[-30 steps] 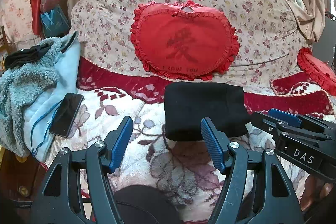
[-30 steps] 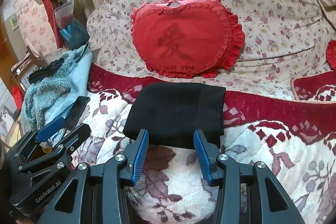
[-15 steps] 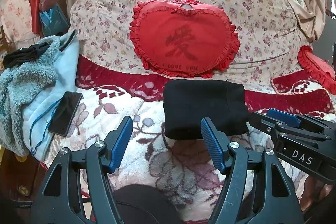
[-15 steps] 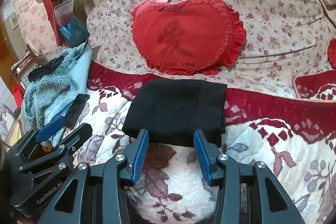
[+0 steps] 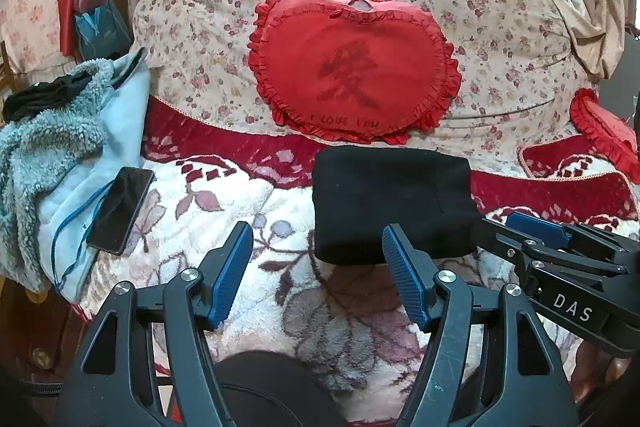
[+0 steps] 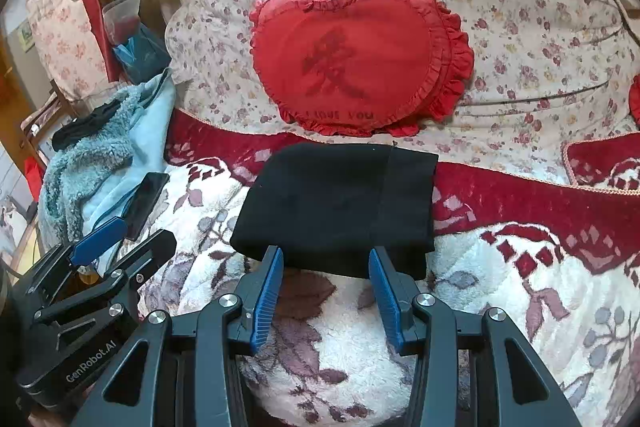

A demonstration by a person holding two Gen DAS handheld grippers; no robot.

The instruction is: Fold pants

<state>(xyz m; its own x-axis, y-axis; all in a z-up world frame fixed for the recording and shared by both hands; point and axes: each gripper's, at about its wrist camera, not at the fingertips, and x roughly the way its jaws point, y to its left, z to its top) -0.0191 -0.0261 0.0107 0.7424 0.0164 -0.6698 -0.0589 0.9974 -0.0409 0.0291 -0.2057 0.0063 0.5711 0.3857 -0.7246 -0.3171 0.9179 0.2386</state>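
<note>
Right wrist view shows the black fabric pants (image 6: pixel 336 211) folded into a compact, thick rectangle with tidy edges and a faint vertical seam or layer line toward its right side. The bundle lies flat on the fleecy white-and-maroon floral blanket (image 6: pixel 500 307), just below the red heart-shaped ruffled cushion (image 6: pixel 356 55) propped on a floral quilt (image 6: pixel 520 7). The right gripper (image 6: pixel 326 291) is spread wide, holding nothing, its blue pads (image 6: pixel 269 291) just short of the bundle's near edge, possibly grazing it. The left gripper (image 5: pixel 316 275) is likewise spread and empty, left of the pants. A dark smartphone (image 5: pixel 120 209) rests on light-blue fleece clothing (image 5: pixel 60 155).
</note>
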